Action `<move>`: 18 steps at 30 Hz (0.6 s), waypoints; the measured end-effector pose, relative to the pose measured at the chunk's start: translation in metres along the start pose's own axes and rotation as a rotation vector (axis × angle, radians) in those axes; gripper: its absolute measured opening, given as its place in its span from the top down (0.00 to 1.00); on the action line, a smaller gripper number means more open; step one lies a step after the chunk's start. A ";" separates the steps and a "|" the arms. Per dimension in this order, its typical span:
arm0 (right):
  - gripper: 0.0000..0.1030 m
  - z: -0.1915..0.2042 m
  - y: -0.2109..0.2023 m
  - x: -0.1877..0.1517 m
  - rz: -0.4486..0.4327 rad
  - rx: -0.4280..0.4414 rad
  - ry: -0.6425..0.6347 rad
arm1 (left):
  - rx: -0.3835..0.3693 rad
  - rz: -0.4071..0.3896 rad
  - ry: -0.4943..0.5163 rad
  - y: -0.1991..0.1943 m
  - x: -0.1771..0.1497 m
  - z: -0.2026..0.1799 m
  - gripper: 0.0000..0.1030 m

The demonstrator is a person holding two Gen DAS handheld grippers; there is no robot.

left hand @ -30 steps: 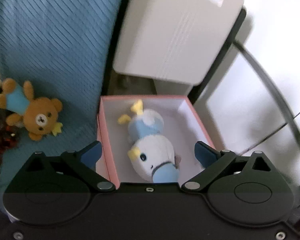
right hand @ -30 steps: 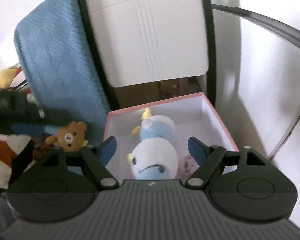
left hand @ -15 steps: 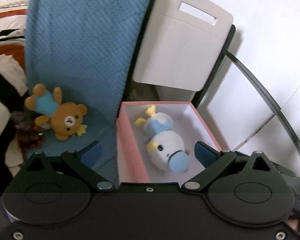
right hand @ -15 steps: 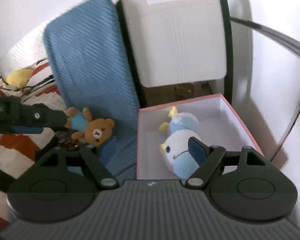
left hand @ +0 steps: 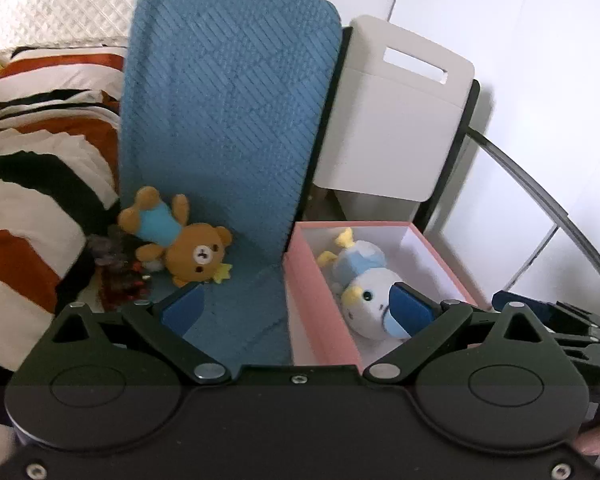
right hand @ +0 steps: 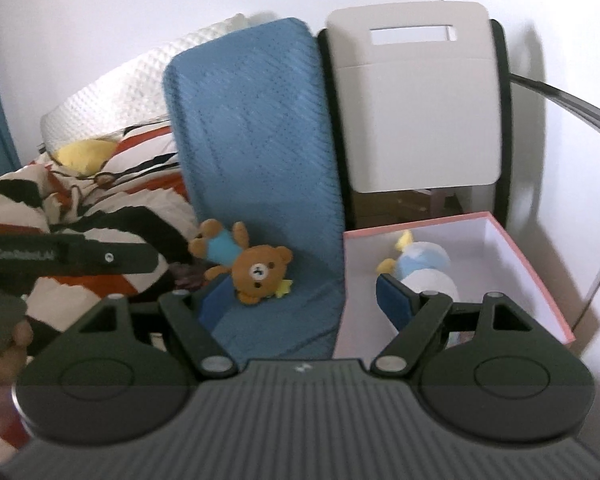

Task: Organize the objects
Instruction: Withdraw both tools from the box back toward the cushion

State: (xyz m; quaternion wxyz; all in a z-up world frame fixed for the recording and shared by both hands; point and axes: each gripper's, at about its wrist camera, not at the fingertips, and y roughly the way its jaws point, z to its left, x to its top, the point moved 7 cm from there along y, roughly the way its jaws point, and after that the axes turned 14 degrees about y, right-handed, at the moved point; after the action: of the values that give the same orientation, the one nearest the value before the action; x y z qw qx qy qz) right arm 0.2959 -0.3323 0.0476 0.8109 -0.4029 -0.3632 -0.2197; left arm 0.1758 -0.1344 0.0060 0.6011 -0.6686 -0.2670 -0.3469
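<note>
Both tongs stand wide open and hold nothing: the left gripper (left hand: 298, 308) and right gripper (right hand: 304, 300) have drawn back and swung left of the pink box (left hand: 320, 300); the blue-and-white plush (left hand: 364, 284) lies inside it, so that item looks stowed; the bear plush (left hand: 180, 240), left of the box on the blue cushion (left hand: 228, 120), likely comes next.

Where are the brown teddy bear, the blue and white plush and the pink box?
brown teddy bear (left hand: 198, 254), left wrist view, on its face.
blue and white plush (left hand: 366, 300), left wrist view, on its white head.
pink box (right hand: 528, 272), right wrist view, on its right rim.
</note>
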 end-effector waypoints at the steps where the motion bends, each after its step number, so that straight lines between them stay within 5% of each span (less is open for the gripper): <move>1: 0.22 0.005 0.000 -0.004 0.005 0.003 -0.004 | 0.012 -0.004 0.005 -0.005 -0.003 0.003 0.04; 18: 0.22 0.053 0.013 -0.047 0.073 0.059 -0.046 | 0.099 -0.048 -0.077 -0.044 -0.055 0.058 0.04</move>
State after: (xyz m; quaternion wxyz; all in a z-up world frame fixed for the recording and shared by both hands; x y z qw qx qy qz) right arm 0.2526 -0.2790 0.0266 0.8214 -0.3966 -0.3731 -0.1698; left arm 0.1161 -0.0682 -0.0121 0.6142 -0.6444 -0.3227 -0.3215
